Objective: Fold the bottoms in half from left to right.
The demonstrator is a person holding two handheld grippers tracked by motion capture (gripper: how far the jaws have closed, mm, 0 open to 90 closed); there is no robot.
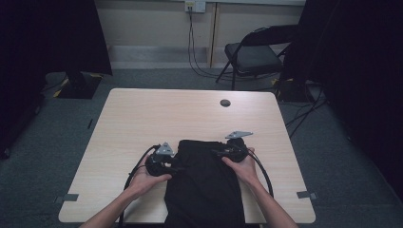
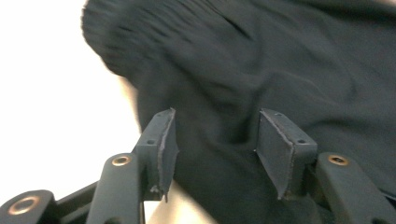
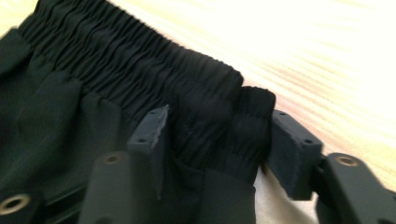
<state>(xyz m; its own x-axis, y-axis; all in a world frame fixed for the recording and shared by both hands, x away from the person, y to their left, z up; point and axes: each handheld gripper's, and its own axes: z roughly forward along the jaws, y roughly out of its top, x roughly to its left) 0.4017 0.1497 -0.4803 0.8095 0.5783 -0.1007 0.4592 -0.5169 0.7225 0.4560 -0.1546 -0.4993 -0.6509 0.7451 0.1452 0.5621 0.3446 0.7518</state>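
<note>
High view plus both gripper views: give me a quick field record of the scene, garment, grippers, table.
garment: black garment with a gathered elastic waistband, lying on the table's near half and running past its near edge
table: light wood table, round hole near the far edge
left gripper: at the garment's left edge, jaws apart, cloth bunched between them, pads not pressing
right gripper: at the waistband's corner, jaws apart, waistband end between them, not clamped
background: folding chair beyond the table

Pale wooden desk on grey carpet; black folding chair, wall socket, dark curtains.
</note>
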